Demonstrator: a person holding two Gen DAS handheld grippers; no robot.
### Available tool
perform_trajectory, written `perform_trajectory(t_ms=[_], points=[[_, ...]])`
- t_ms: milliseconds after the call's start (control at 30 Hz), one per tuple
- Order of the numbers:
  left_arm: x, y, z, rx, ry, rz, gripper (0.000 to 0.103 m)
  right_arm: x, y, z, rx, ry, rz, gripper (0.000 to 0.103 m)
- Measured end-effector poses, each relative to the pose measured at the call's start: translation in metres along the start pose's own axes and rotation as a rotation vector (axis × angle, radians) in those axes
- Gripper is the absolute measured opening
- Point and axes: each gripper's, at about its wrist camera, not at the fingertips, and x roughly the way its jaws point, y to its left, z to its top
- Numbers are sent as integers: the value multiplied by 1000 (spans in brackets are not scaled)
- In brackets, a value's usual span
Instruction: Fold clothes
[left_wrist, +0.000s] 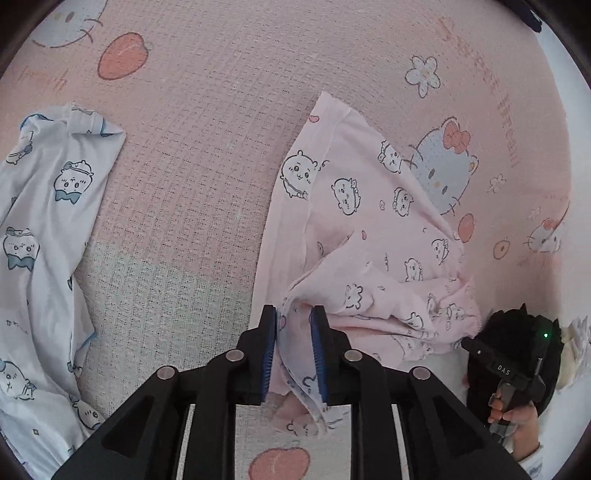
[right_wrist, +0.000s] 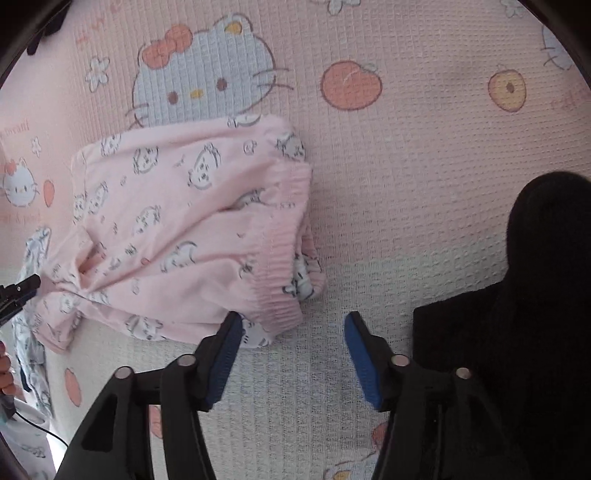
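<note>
one pink printed garment (left_wrist: 373, 236) lies on the cartoon-print bedcover (left_wrist: 207, 155), long axis running from the left gripper (left_wrist: 293, 354) up-right, its edge loose between slightly parted pads; right gripper (right_wrist: 291, 354), marked "das", stands spread beside the ribbed waistband (right_wrist: 280, 236).

Your left wrist view looks steeply down along its fingers (left_wrist: 293, 354) from close above the pink bedspread (left_wrist: 207, 155), pink pants (left_wrist: 369, 229) filling its middle. Your right wrist view looks down even more steeply, just as close, with its fingers (right_wrist: 293, 354) beside the pants' waistband (right_wrist: 280, 251). Both share the pants (right_wrist: 177, 221) and bedspread (right_wrist: 406, 166); each sees the other gripper at its edge
</note>
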Motion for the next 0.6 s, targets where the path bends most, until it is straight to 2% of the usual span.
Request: perform_trajectory(t_ms=[33,67,133,233,367,500,600], points=[[-4,-1,1,-11,-10,-9,33,-5,0,3,8,-8,6,62],[-7,-2,1,-26,-17,-17,49,-9,0,6,15,-14,8,64],[-12,-6,3,-36,-30,-37,60,-16,2,13,21,-18,12,64],[-18,-15,7,-43,-50,-64,60,-20,11,26,25,-17,17,65],[-5,-25,18,-76,-30,-74,61,-22,11,39,60,-16,28,65],[7,-34,22,-102,-10,-34,61,-15,15,50,95,10,47,65],[20,-48,26,-109,6,-62,61,-8,16,57,137,34,78,65]])
